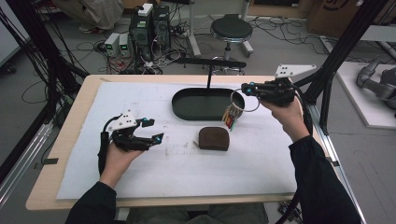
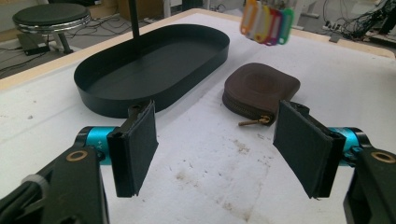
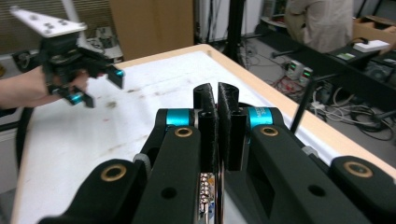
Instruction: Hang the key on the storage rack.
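Keyring [image 1: 237,103] of coloured tags hangs pinched in the right gripper [image 1: 247,88], centre right of the high view.
Left gripper [image 1: 153,130], lower left, gapes wide, empty, near a brown pouch [image 1: 214,138].

From above, my view is dim and evenly lit, with soft shadows and a muted white mat [image 1: 140,177]. Corners darken toward 7 and 5 o'clock. My left gripper view is brighter and crisp; my right gripper view blurs the near jaws at 6 o'clock.

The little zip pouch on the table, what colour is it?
The pouch is dark brown, clearest in the left gripper view.
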Demonstrator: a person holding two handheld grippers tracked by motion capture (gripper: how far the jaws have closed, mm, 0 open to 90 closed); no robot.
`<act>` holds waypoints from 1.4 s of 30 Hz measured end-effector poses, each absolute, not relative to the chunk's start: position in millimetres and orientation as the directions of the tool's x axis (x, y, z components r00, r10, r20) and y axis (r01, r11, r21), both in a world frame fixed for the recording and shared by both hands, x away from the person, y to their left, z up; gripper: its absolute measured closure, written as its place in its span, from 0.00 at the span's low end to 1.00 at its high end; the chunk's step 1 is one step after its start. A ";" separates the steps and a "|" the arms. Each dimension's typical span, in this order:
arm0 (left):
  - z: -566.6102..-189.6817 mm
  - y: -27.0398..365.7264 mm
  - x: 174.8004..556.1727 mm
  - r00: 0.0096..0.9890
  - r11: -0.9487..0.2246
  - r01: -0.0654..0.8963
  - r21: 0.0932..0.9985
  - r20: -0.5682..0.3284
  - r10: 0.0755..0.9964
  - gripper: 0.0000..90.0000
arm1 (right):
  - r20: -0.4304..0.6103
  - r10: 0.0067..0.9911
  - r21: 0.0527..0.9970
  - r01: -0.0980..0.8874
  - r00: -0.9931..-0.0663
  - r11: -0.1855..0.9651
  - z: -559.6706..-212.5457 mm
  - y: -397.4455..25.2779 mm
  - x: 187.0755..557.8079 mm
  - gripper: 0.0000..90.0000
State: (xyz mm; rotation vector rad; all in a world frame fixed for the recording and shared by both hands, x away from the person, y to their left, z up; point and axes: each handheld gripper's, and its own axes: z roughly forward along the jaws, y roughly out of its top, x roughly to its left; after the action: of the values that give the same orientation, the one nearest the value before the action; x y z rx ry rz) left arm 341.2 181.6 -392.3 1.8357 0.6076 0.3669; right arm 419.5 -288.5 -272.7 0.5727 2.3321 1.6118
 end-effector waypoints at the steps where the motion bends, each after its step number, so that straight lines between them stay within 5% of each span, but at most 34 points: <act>1: -392.3 181.6 341.6 0.821 -0.256 0.226 0.940 -0.042 0.569 0.33 | 0.009 0.462 0.934 0.172 -0.887 0.314 -271.9 -288.0 423.1 0.98; 42: -396.9 184.2 342.8 0.824 -0.265 0.235 0.935 -0.047 0.564 0.34 | 0.018 0.665 0.910 0.288 -0.747 0.299 -284.0 -279.9 519.3 0.98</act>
State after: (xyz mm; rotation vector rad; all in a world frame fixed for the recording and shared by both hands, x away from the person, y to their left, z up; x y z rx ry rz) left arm 342.8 184.2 -396.9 1.8488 0.6055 0.3546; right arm 519.3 -279.9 -284.0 0.8560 2.2103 1.4320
